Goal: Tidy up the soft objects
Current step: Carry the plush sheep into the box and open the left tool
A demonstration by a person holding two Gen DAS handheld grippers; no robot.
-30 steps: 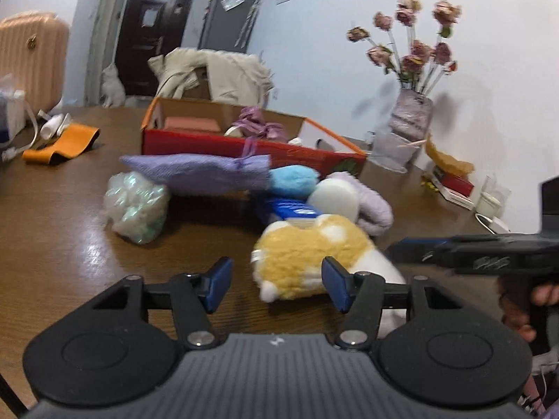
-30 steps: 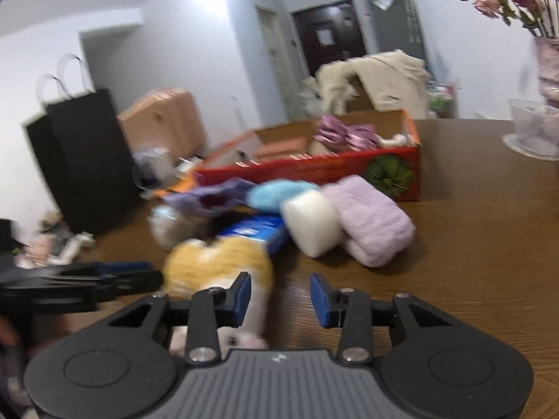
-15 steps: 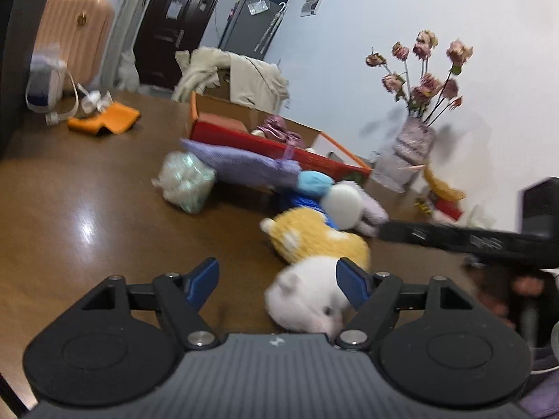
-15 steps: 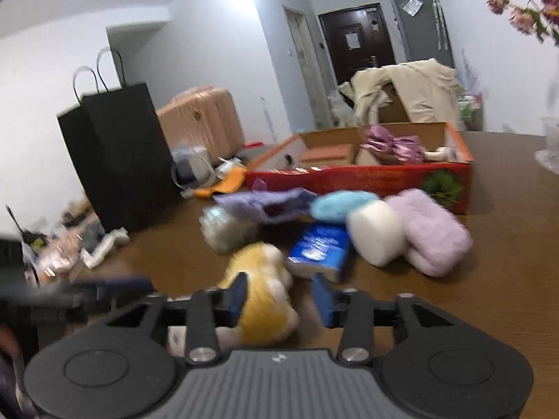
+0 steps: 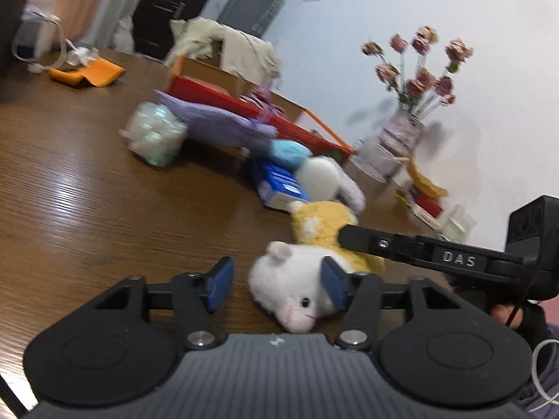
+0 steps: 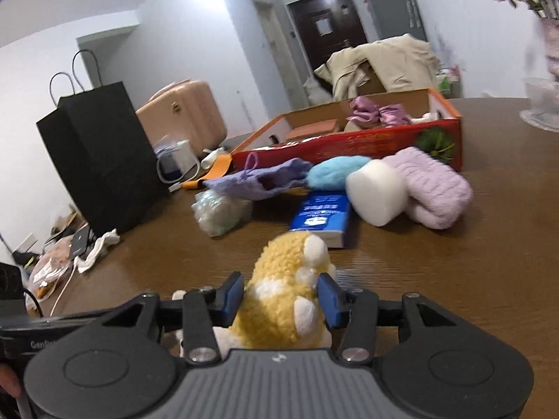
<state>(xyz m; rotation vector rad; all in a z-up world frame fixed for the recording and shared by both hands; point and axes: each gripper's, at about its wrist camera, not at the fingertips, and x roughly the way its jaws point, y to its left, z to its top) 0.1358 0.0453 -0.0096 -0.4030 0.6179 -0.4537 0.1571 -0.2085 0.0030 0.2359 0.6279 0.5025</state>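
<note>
A yellow and white plush hamster [image 5: 314, 244] lies on the brown table, also in the right wrist view [image 6: 286, 293]. My right gripper [image 6: 281, 296] has its fingers on both sides of the yellow body and grips it. My left gripper [image 5: 274, 284] is open, its right pad against the white head. Further back lie a purple cloth [image 6: 258, 181], a blue puff [image 6: 335, 174], a white sponge [image 6: 375, 192], a lilac fluffy roll [image 6: 433, 188] and a greenish wad [image 6: 216, 209]. A red cardboard box [image 6: 349, 143] stands behind them.
A blue tissue pack [image 6: 321, 216] lies just beyond the plush. A black paper bag [image 6: 94, 153] stands at the left table edge. A glass vase of dried roses [image 5: 401, 136] and small items sit near the wall. An orange cloth [image 5: 87, 75] lies far left.
Both grippers pulled back toward me. The plush hamster came along, away from the pile, its white head now between the left fingers. The right fingers now hold its yellow body.
</note>
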